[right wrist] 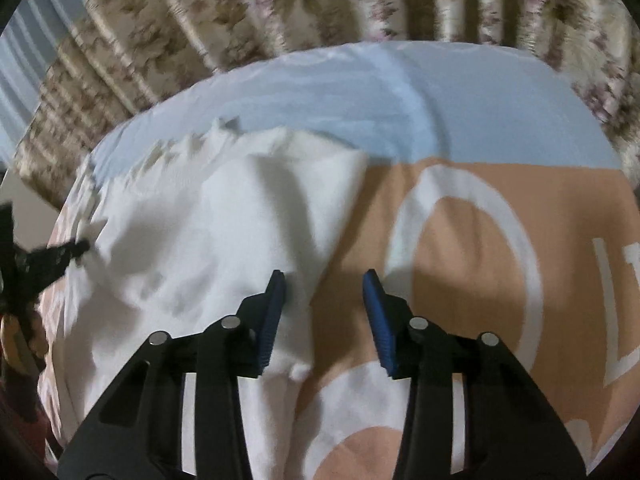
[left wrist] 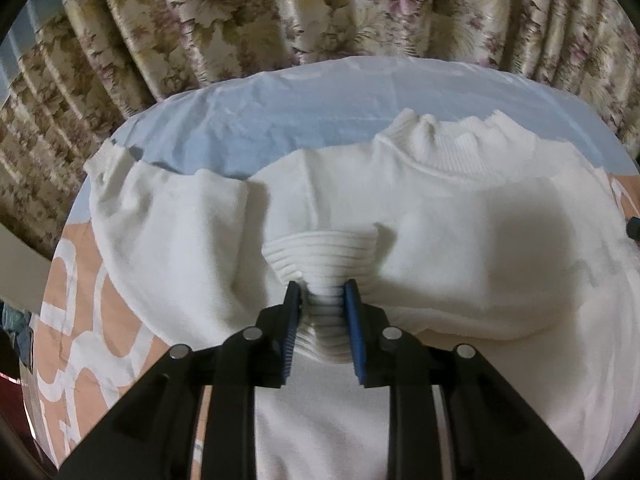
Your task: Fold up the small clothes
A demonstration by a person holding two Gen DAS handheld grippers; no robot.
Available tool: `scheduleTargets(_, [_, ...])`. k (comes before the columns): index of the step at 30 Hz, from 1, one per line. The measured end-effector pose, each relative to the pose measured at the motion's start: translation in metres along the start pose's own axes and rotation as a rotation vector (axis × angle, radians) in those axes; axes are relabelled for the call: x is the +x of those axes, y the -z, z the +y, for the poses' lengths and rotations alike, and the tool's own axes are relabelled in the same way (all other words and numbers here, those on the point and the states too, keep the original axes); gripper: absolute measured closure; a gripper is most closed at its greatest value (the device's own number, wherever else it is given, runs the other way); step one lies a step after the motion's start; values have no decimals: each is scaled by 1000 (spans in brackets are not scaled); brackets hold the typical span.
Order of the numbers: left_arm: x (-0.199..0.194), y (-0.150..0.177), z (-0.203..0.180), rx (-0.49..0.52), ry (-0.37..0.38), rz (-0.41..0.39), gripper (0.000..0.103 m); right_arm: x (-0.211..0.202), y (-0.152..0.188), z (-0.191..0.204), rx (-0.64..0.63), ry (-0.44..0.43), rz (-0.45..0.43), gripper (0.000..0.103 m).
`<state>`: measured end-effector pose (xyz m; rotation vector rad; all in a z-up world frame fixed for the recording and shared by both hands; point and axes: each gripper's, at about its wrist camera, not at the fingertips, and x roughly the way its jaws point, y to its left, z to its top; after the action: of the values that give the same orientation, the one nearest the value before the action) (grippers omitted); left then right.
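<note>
A white knit sweater point(left wrist: 480, 240) lies spread on the bed with its ribbed collar point(left wrist: 460, 140) at the far side. My left gripper point(left wrist: 322, 290) is shut on a bunched ribbed cuff point(left wrist: 320, 252) pulled over the sweater's body. In the right wrist view the sweater point(right wrist: 200, 240) fills the left half. Its right edge runs down toward my right gripper point(right wrist: 323, 280). That gripper is open: its left fingertip point(right wrist: 276, 284) is over the cloth's edge and its right one is over bare sheet. Nothing is pinched between them.
The bed sheet point(right wrist: 460, 240) is peach with white shapes and has a light blue band point(left wrist: 260, 120) at the far side. A floral curtain point(left wrist: 280, 12) hangs just behind the bed. A black piece of the other gripper point(right wrist: 60, 256) pokes in at the left edge.
</note>
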<state>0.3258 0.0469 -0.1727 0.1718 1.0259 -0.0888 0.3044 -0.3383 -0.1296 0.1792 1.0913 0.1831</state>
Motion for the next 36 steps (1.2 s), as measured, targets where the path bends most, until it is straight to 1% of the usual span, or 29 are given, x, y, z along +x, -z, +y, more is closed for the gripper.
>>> scheduleTargets(2, [-1,0,7,-18,2,3,79,-3,-2,1,-5,14,-24,62])
scheduleTargets(4, [-2,-1,8,-19,6,6,79,-5,-7,-7,46,-3,-44,62])
scheduleTargets(5, [-2,-1,6,-11,-2,5,79,-4,-9,-9,58,-7,-41,64])
scheduleTargets(8, [-2,0,-2,19,-37,1,79,5,-10,-2,12,9,-4,74])
scheduleTargets(11, [0,0,-3,20,-42,5,79,17,-7,7,-16,7,35,81])
scheduleTargets(13, [-1,0,-2,18,-40,5,79,19,-7,7,-8,2,38,87])
scheduleTargets(14, [-1,0,-2,18,-39,4,79,19,-8,7,-10,-1,35,96])
scheduleTargets(15, [-2,0,-3,17,-34,2,79,18,-8,8,-23,7,28,99])
scheduleTargets(17, [-6,-1,-4,16,-12,-16,75,11,-8,9,-51,52,-12,99])
scheduleTargets(20, [-10,-1,-10,31,7,-44,69,0,-9,-2,-2,32,-70,99])
scheduleTargets(22, [-8,-2,-12,43,-1,-56,69,-1,-7,-9,12,21,-73,99])
scheduleTargets(23, [-5,-1,-11,40,-11,-56,67,1,-6,-13,24,14,-70,99])
scheduleTargets(24, [-1,-2,-7,27,-14,-43,67,2,-5,-16,31,8,-70,99])
scheduleTargets(25, [7,0,0,-4,0,-19,66,3,-4,-21,48,0,-71,100])
scheduleTargets(26, [8,1,5,-22,15,-14,61,4,-2,-24,62,3,-71,103])
scheduleTargets(27, [8,2,9,-33,28,-15,60,4,0,-29,73,33,-77,102])
scheduleTargets(28, [7,3,9,-27,29,-16,59,5,3,-39,102,38,-78,102])
scheduleTargets(30, [5,3,8,-12,18,-19,55,-1,7,-57,170,-7,-89,102])
scheduleTargets(31, [4,3,8,-9,13,-20,50,-5,8,-60,172,-11,-95,102])
scheduleTargets(32, [2,2,10,-15,10,-18,42,-10,9,-59,167,-16,-97,102])
scheduleTargets(34, [-2,2,17,-35,18,-23,37,-19,7,-52,145,-30,-108,102])
scheduleTargets(35, [-6,1,23,-39,22,-20,32,-21,5,-48,134,-30,-109,101])
scheduleTargets(36, [-9,1,26,-31,5,-18,28,-23,4,-43,120,-27,-112,99])
